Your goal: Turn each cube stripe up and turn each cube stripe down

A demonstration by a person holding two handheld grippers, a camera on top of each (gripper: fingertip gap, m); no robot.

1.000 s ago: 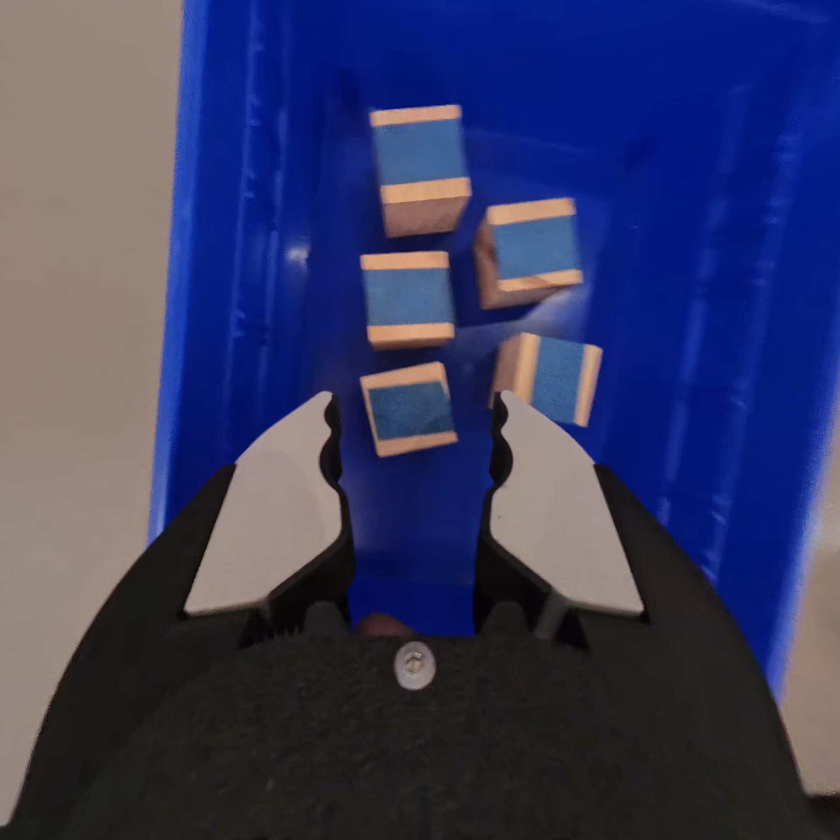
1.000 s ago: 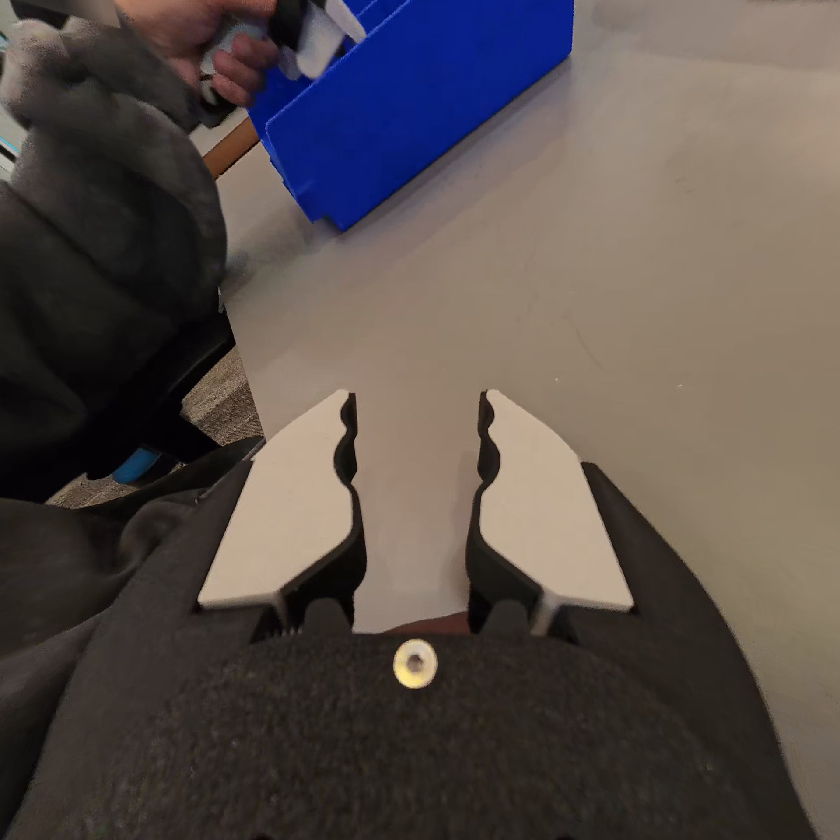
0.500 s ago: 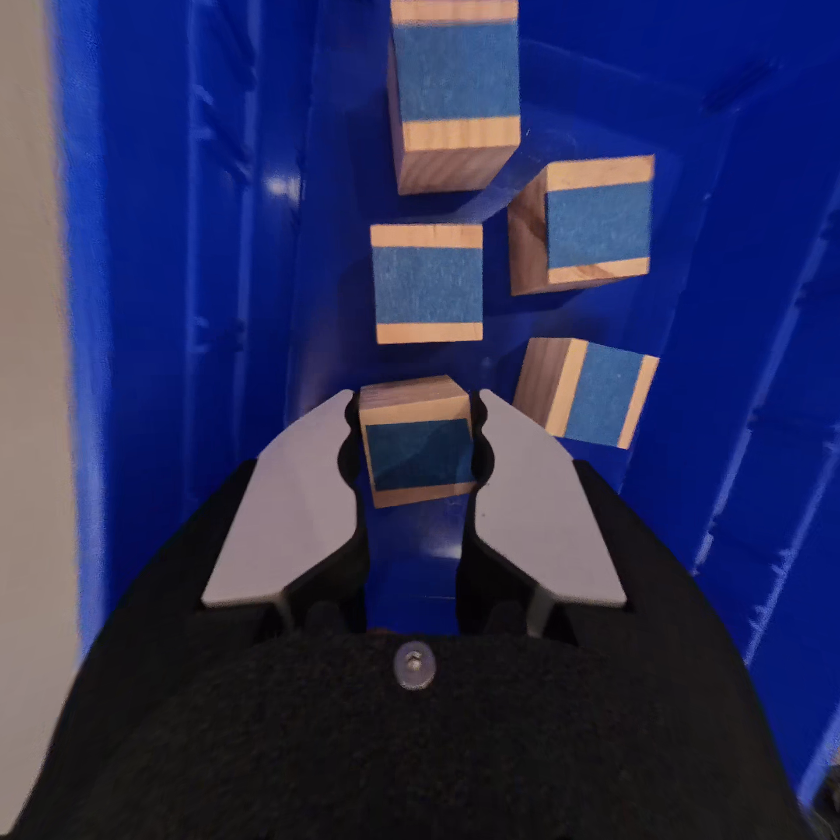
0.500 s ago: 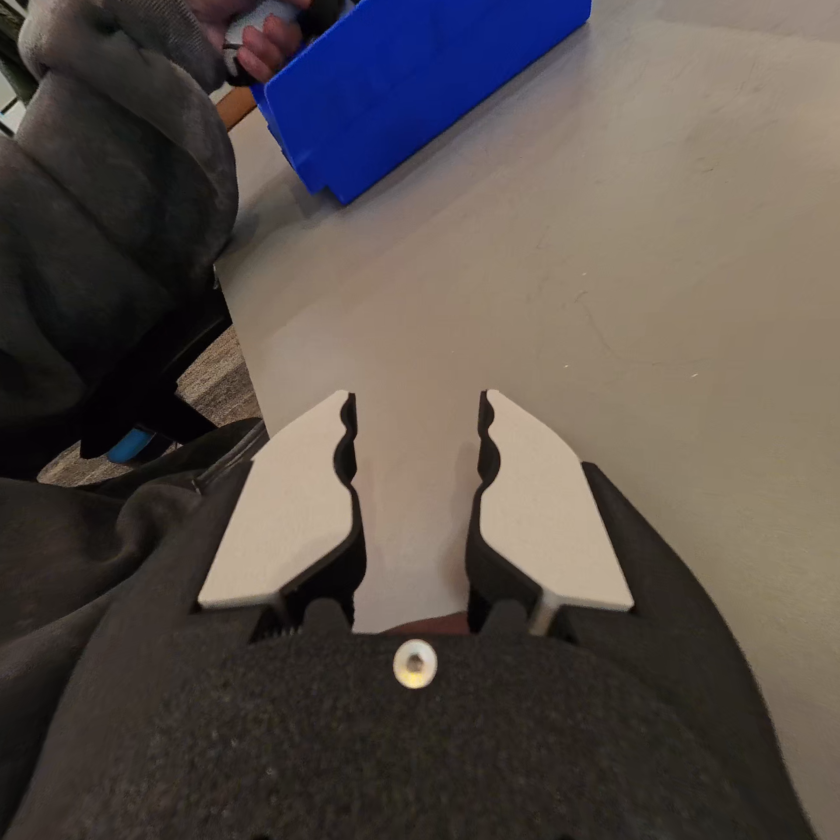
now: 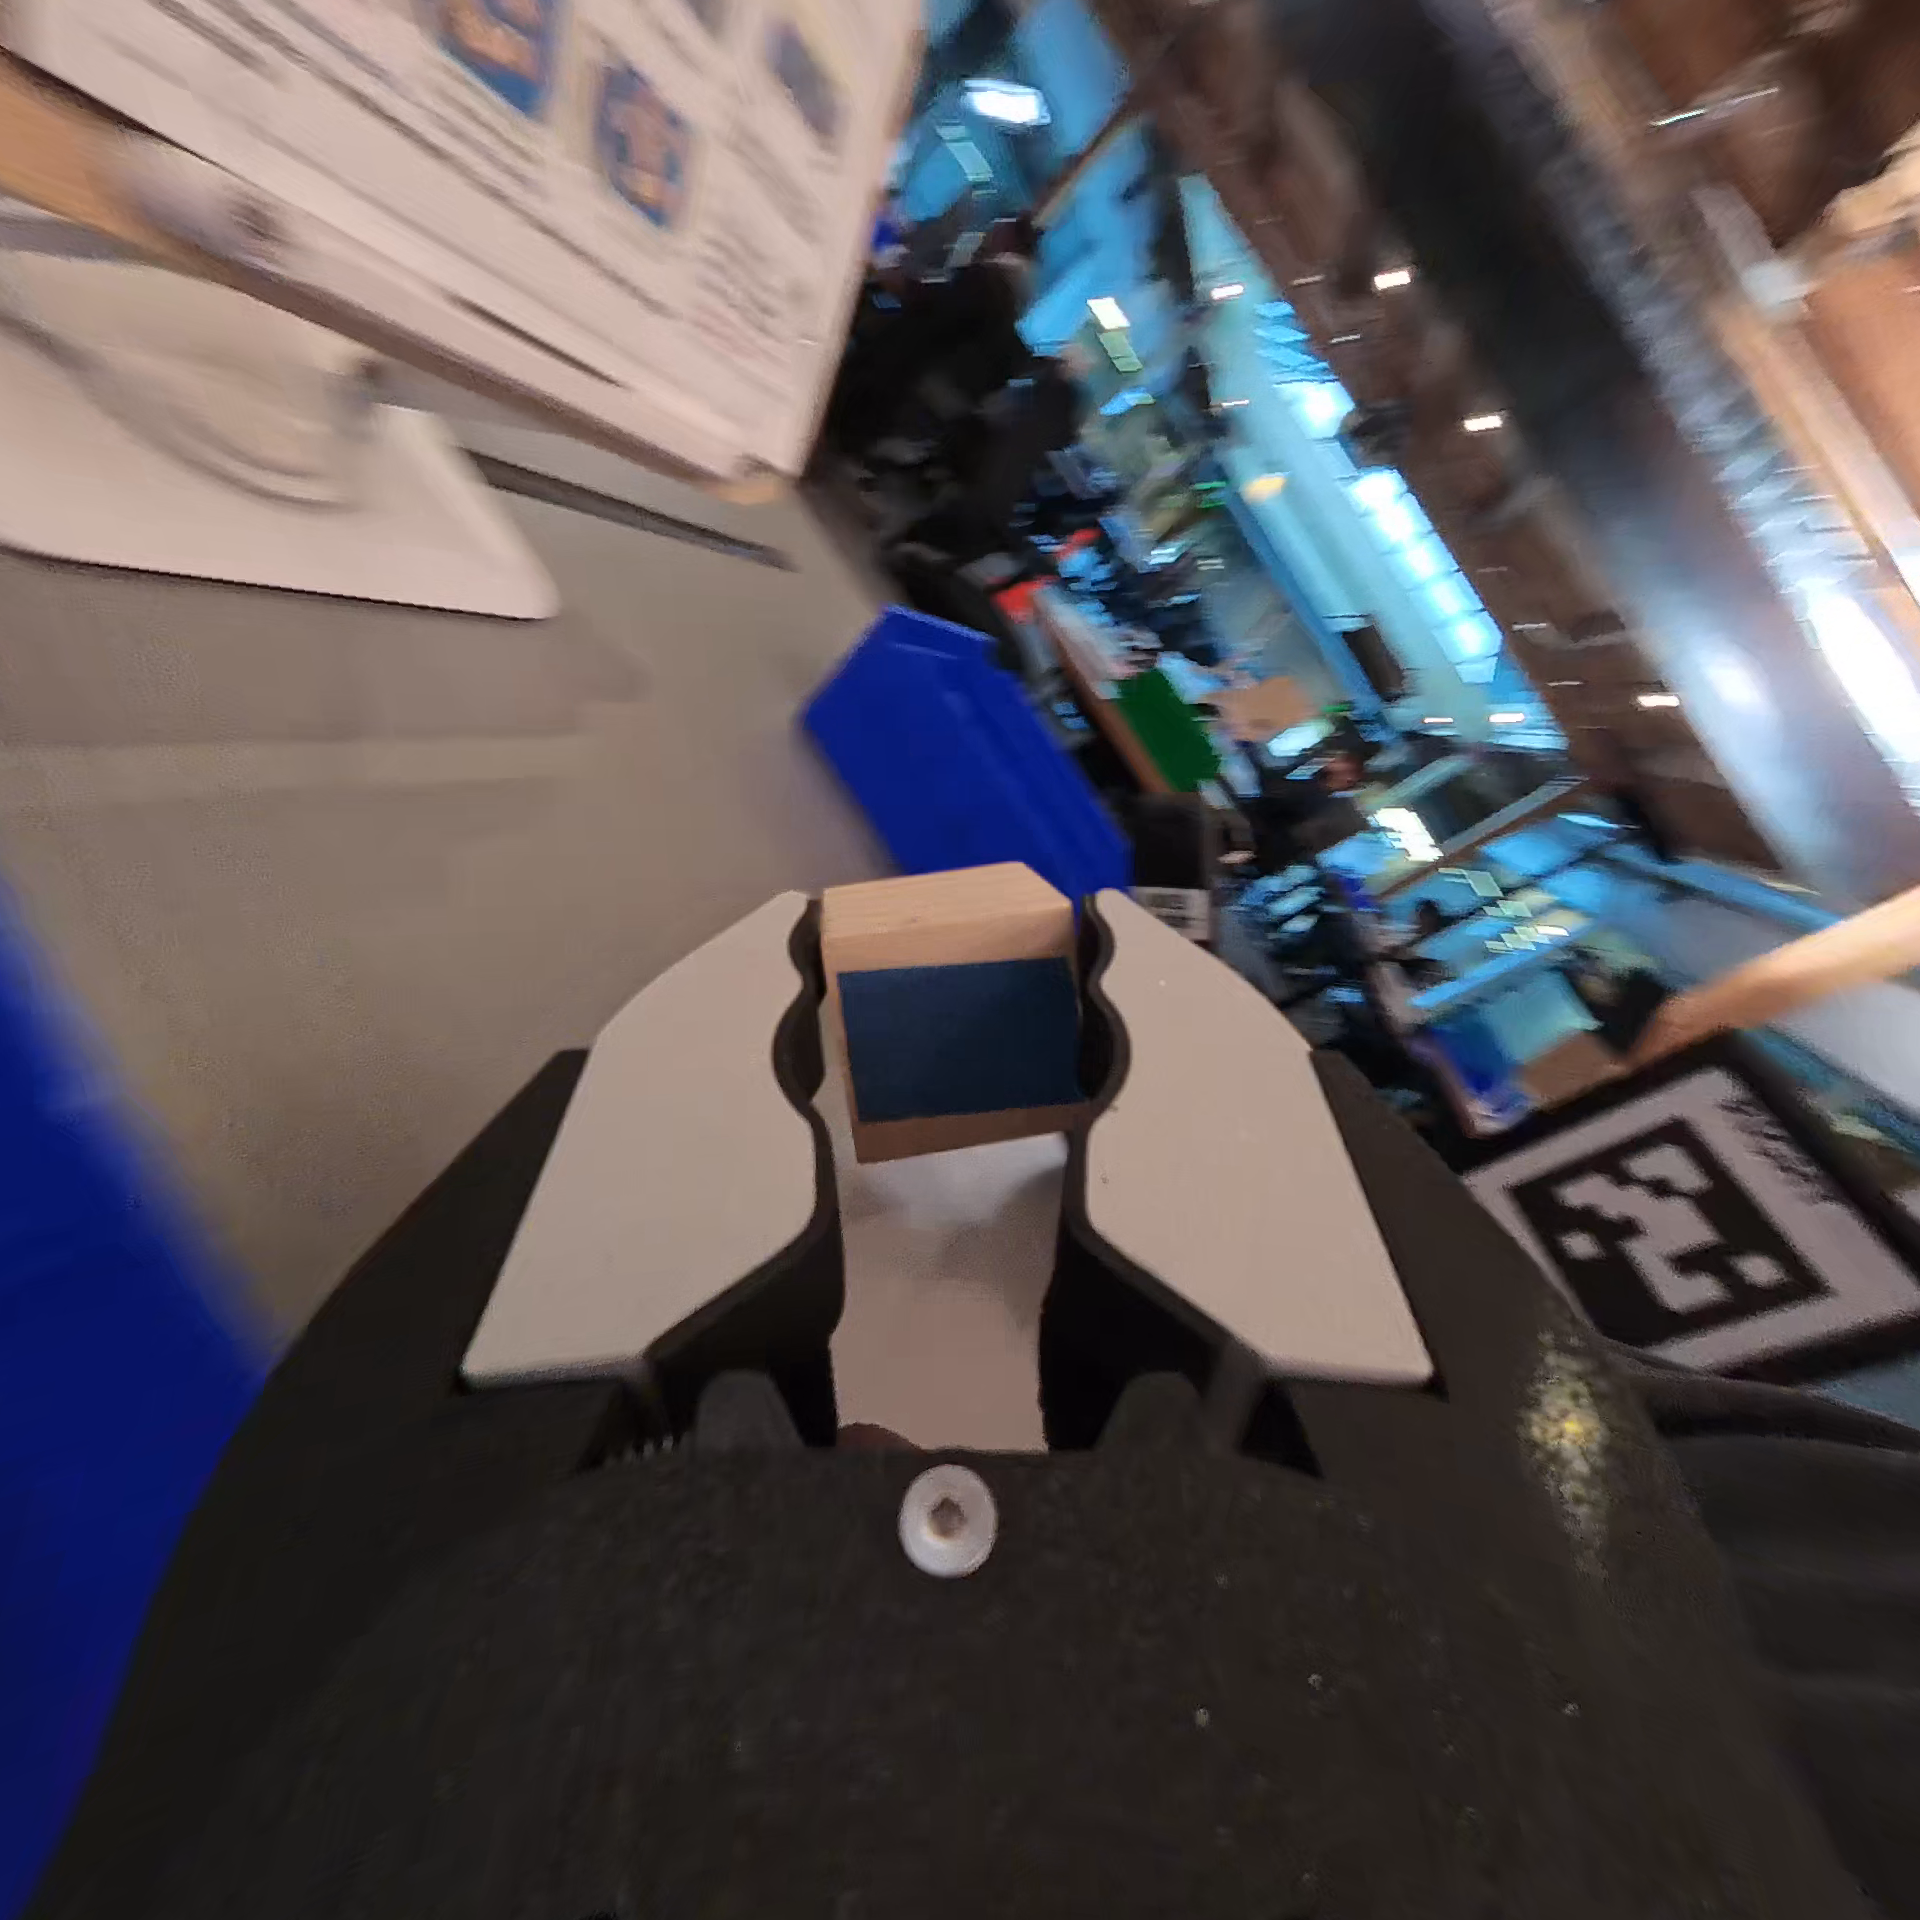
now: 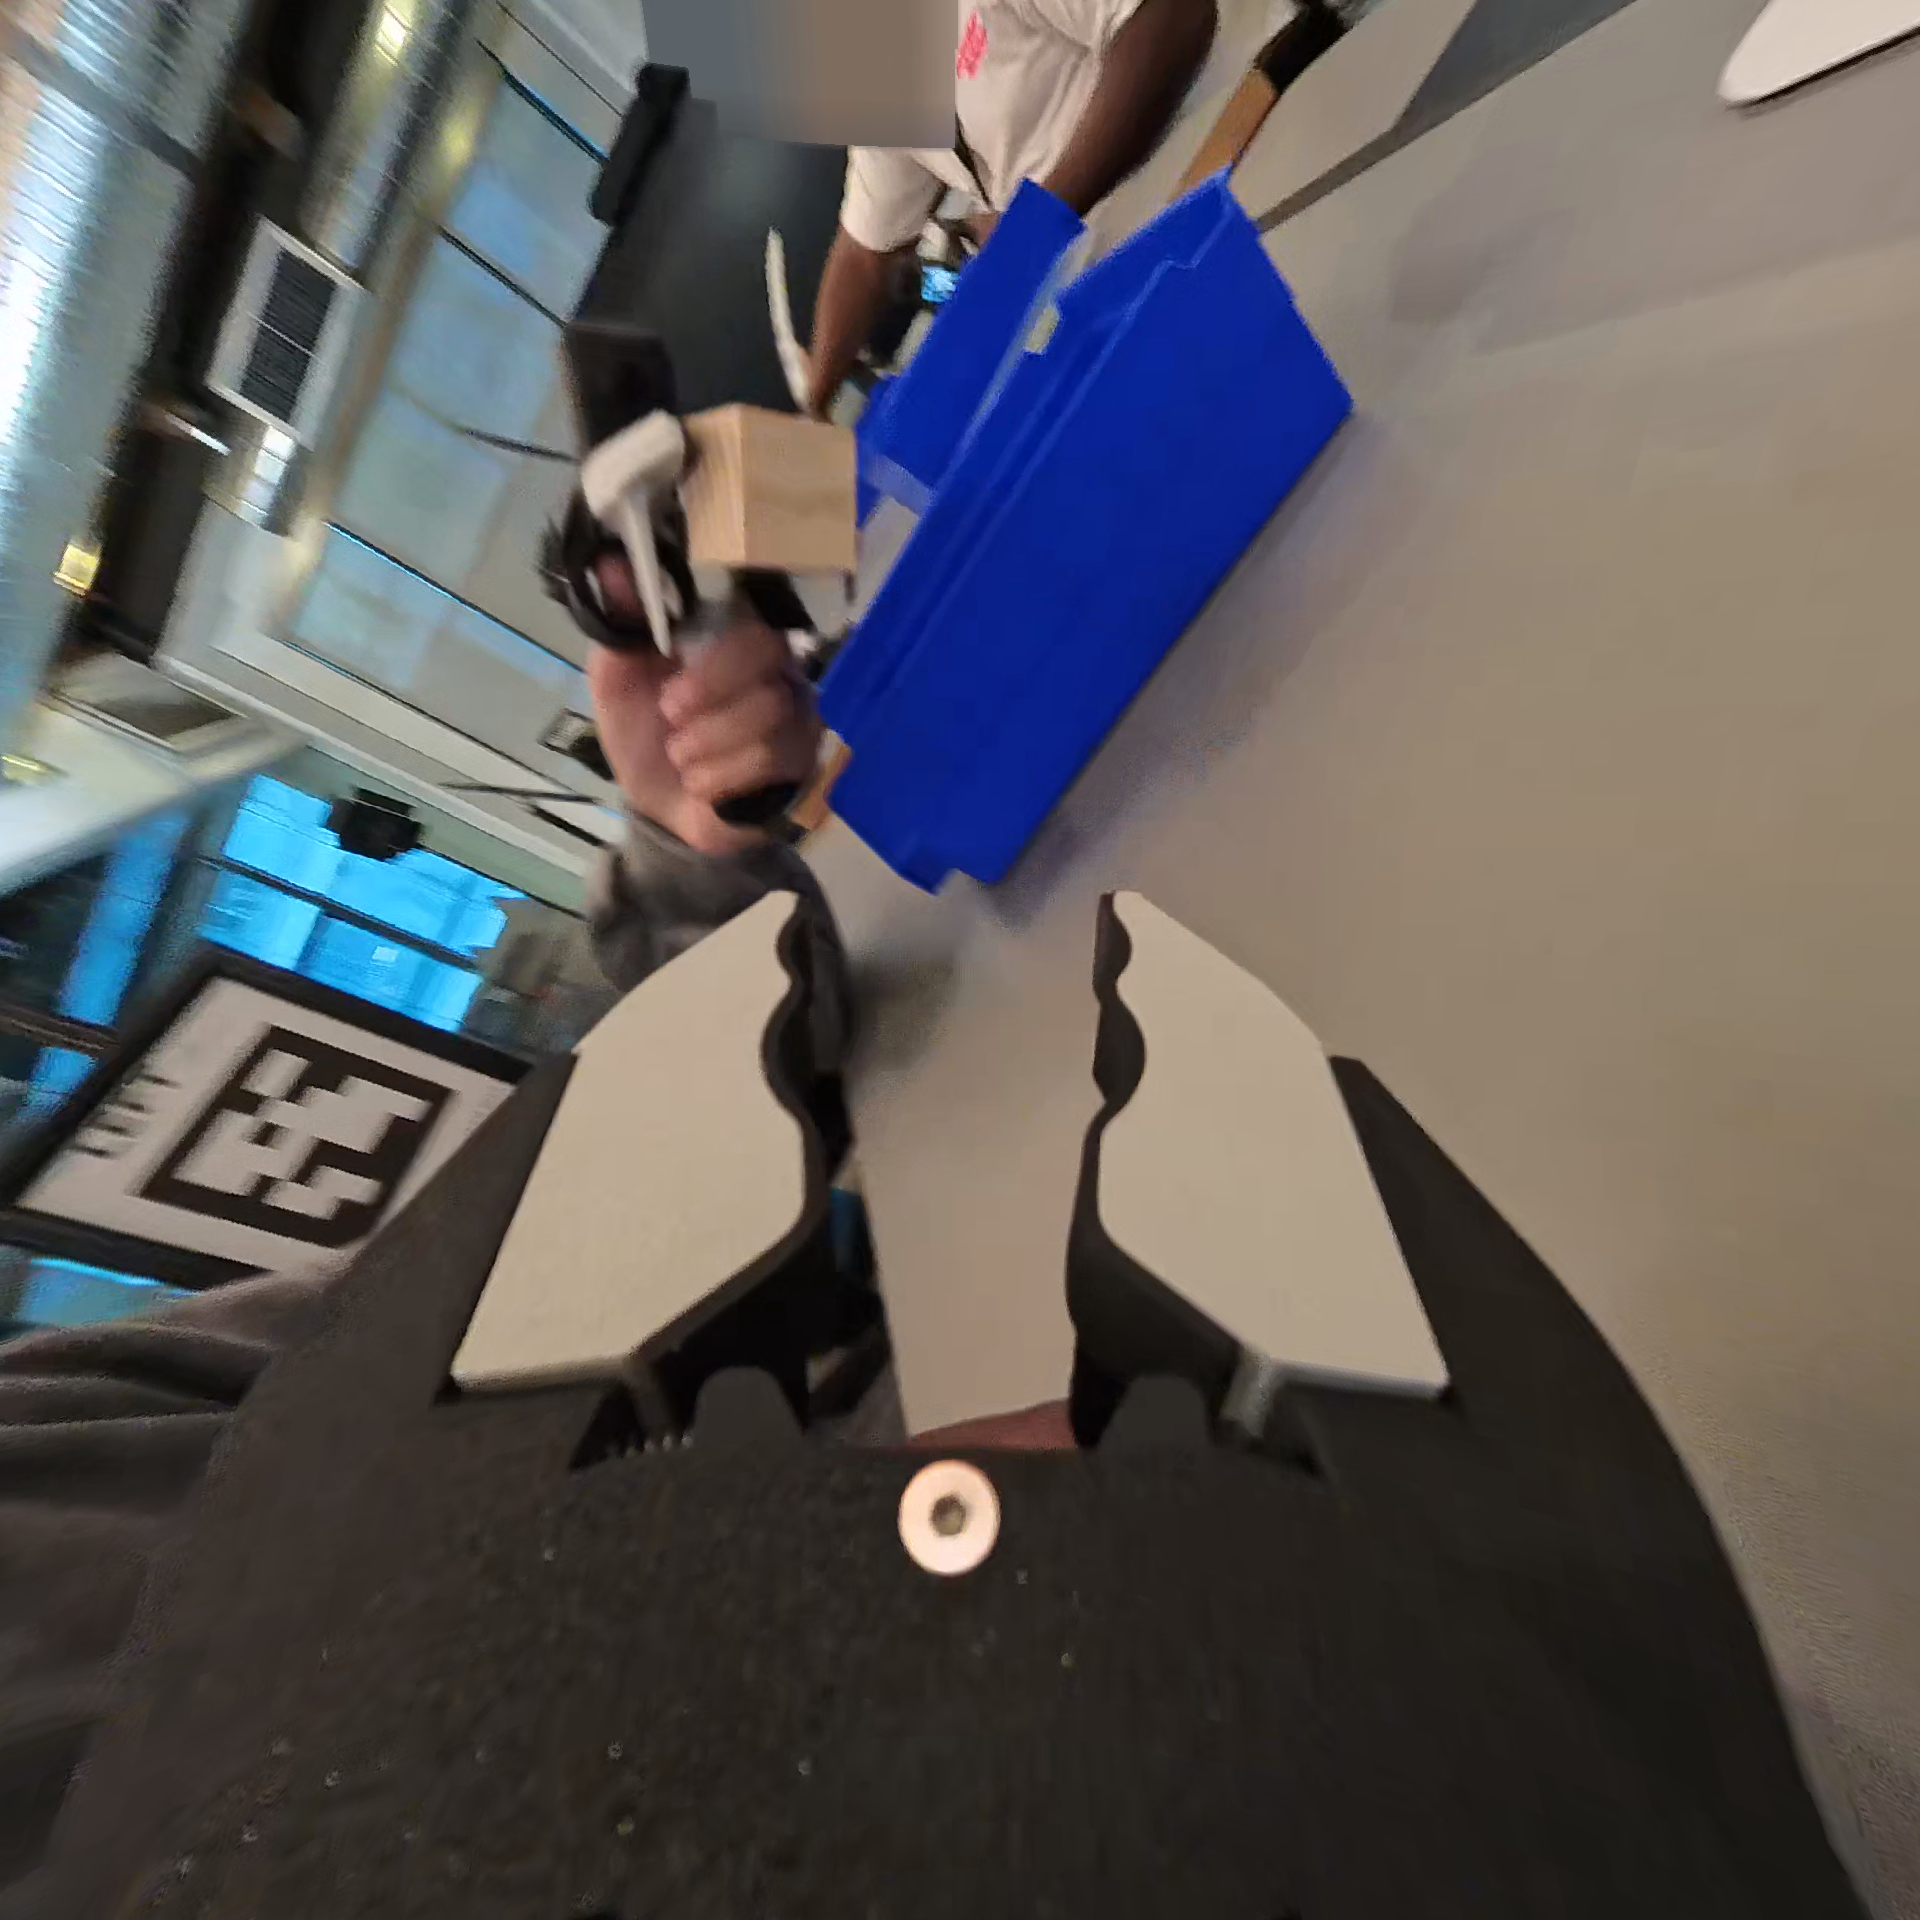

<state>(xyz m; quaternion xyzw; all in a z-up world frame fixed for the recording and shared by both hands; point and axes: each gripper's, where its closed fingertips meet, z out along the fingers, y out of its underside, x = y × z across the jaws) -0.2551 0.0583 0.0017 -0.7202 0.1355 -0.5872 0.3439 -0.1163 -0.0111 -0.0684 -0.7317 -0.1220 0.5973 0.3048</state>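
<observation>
**Cube clamped aloft, clear of bin**

The left tool (image 5: 954, 1013) is clamped on a wooden cube (image 5: 951, 1023), blue stripe facing the camera, raised above the smooth grey bench (image 5: 364, 831). The glossy blue plastic bin (image 6: 1091, 582) sits near the bench edge. The right tool (image 6: 948, 966) holds its fingers apart, empty, over open bench.

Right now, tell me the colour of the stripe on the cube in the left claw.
Dark blue, on pale wood cube; clearest in left wrist view.

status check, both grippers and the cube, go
Left gripper shut on cube, held in the air beside the blue bin, stripe facing its camera. Right gripper open, empty, over grey table. Nothing between them.
</observation>
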